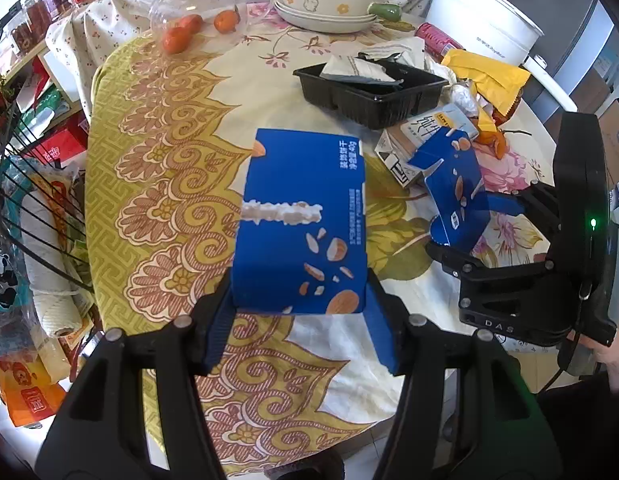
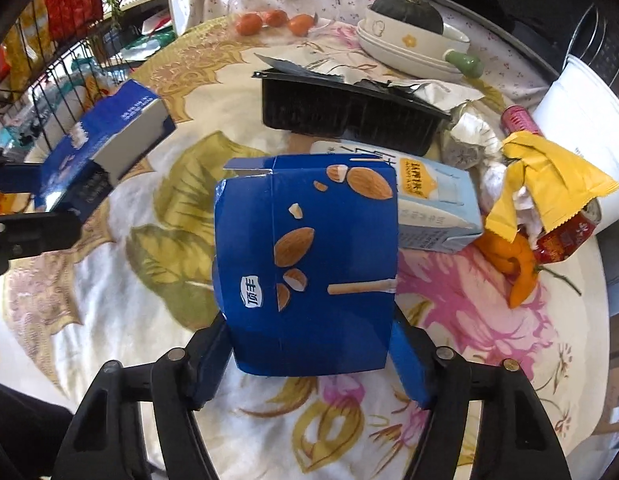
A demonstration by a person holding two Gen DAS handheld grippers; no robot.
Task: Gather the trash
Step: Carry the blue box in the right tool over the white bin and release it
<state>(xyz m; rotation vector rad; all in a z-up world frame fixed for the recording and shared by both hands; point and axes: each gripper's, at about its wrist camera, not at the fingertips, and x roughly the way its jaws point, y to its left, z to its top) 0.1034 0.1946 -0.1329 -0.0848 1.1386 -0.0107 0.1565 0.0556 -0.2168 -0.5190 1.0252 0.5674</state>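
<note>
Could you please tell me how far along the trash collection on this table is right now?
Early stage. In hand: the left gripper holds one blue snack box, and the right gripper is clamped on a second blue box. Left on the tablecloth: the black plastic tray with wrappers, the milk carton, the yellow wrapper and orange peel. Nothing visibly binned yet.
</note>
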